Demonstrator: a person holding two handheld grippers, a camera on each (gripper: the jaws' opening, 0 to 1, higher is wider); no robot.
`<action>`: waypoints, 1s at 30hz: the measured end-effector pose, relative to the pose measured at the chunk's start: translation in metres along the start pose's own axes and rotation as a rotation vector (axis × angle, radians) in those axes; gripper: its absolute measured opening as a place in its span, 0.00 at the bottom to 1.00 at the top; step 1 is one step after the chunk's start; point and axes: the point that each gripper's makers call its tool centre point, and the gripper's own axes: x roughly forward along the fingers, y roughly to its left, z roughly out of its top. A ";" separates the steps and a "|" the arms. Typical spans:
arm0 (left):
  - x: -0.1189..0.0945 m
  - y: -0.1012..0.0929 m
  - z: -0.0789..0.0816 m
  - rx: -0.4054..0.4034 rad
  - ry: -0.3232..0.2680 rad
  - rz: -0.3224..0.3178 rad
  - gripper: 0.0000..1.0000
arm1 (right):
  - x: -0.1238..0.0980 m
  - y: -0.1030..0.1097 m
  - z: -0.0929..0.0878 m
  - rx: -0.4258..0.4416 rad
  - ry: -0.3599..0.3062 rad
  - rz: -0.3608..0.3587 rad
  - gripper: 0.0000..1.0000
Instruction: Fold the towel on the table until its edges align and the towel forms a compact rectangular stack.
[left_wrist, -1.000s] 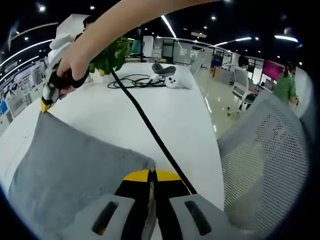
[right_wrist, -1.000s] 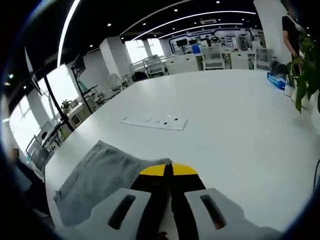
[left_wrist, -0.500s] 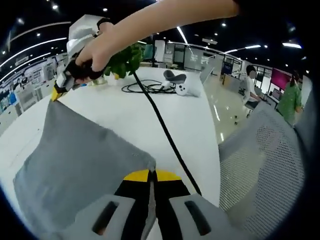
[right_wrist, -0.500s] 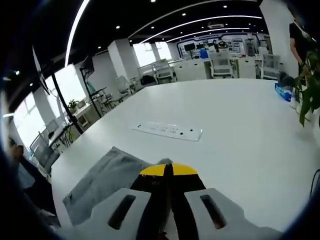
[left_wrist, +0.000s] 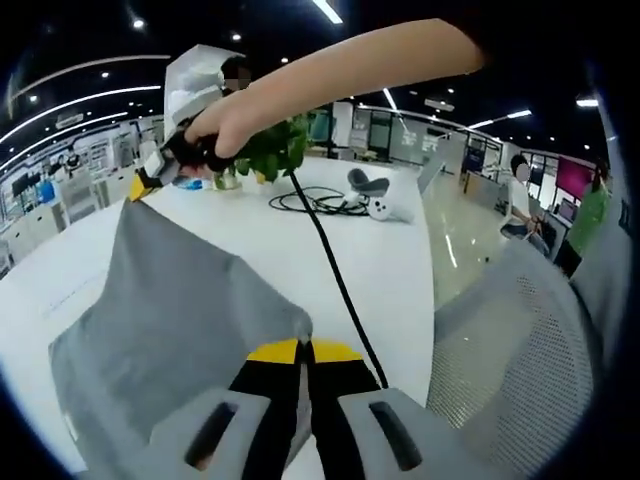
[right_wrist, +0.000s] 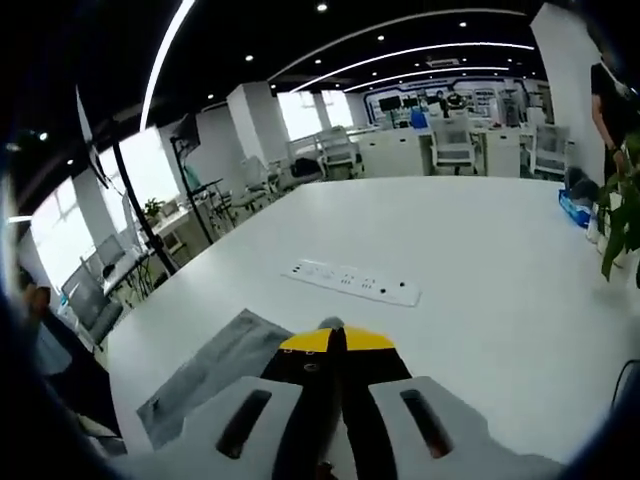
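Left gripper view: the left tongs (left_wrist: 303, 349) have their yellow-tipped jaws pressed together on one corner of the grey towel (left_wrist: 175, 300). The towel spreads away from that corner as a taut sheet, raised above the white counter (left_wrist: 375, 260). Its far corner is pinched by the right tongs (left_wrist: 141, 186), which are held in a person's hand (left_wrist: 215, 125) on a bare forearm reaching in from the upper right. A black cable (left_wrist: 330, 270) runs from that hand down across the counter towards the left tongs. Beyond the hand stands a green plant (left_wrist: 270, 150). Further back on the counter lie a coil of black cables (left_wrist: 315, 200) and a white controller (left_wrist: 388, 208). A grey mesh chair (left_wrist: 510, 340) stands at the right, beside the counter's edge.

Right gripper view: the right tongs (right_wrist: 335, 342) are likewise clamped, jaws together, on a corner of the towel (right_wrist: 215, 365), a small tip of cloth showing just above the yellow tips. The rest of the towel hangs away to the left of the jaws, over the near part of the counter (right_wrist: 480, 280). A white power strip (right_wrist: 352, 283) lies flat on the counter, well apart from the towel. Plant leaves (right_wrist: 622, 225) enter at the right edge.
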 end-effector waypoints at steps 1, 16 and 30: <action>-0.005 0.002 0.002 -0.004 -0.011 0.013 0.02 | 0.001 0.001 0.002 -0.002 -0.001 -0.001 0.00; -0.062 0.020 0.000 -0.067 -0.074 0.137 0.02 | 0.020 0.019 0.024 0.076 -0.007 -0.036 0.00; -0.106 0.039 0.000 -0.170 -0.144 0.245 0.02 | 0.036 0.051 0.038 0.092 -0.005 -0.013 0.00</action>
